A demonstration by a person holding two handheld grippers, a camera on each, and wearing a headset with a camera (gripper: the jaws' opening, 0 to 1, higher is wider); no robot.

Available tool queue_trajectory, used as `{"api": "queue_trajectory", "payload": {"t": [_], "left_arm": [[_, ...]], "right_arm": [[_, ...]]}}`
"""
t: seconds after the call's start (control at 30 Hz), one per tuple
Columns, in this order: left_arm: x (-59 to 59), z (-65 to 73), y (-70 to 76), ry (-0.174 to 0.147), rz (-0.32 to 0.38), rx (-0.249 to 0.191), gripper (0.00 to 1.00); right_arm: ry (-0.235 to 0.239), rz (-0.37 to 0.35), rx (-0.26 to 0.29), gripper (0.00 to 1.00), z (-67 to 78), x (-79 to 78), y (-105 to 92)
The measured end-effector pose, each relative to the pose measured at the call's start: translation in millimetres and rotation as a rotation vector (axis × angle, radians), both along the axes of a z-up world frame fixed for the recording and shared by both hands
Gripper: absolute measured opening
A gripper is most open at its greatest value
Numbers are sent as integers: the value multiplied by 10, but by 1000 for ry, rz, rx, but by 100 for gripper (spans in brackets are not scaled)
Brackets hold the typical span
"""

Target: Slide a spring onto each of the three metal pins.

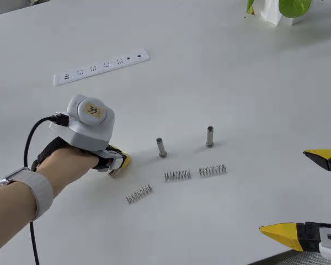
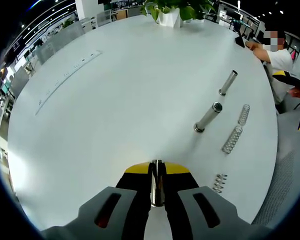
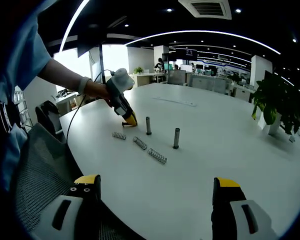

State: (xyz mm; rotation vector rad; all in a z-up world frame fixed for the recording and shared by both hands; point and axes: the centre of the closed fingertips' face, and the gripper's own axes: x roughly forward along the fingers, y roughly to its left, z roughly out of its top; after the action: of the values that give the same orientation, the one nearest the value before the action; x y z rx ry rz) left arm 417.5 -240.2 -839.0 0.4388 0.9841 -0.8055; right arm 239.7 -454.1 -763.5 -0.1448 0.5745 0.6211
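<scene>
Clamping a metal pin point(image 2: 156, 186) between its closed jaws, my left gripper point(image 1: 120, 162) sits tip-down on the white table point(image 1: 220, 66), left of centre in the head view. A person's hand point(image 1: 71, 163) is wrapped around its grey body.

Just right of it, near the middle of the frame, two more pins stand upright and apart from each other: the left pin point(image 1: 161, 147) and the right pin point(image 1: 209, 136), both bare.

Below them three springs lie flat on the table in a loose row that climbs toward the right: the left spring point(image 1: 139, 193), the middle spring point(image 1: 177, 175) and the right spring point(image 1: 212, 170). None of them touches a pin.

At the lower right edge of the head view my right gripper point(image 1: 284, 190) pokes in with its yellow-tipped jaws spread wide and nothing between them, well apart from the springs.

A white power strip point(image 1: 101, 67) lies at the upper left of the frame. A potted plant point(image 1: 287, 6) stands in the top right corner.
</scene>
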Motion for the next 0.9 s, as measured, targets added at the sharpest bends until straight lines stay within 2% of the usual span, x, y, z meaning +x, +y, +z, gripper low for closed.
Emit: {"api": "queue_trajectory", "payload": {"t": [0.13, 0.57, 0.9], "left_arm": [[-9, 11, 19, 9, 11, -13, 5], [-27, 191, 52, -20, 23, -62, 4], [-41, 277, 81, -38, 30, -78, 4]], "right_arm": [[3, 4, -2, 92, -15, -13, 26], [6, 16, -3, 92, -36, -17, 81], [5, 24, -6, 92, -39, -30, 96]]}}
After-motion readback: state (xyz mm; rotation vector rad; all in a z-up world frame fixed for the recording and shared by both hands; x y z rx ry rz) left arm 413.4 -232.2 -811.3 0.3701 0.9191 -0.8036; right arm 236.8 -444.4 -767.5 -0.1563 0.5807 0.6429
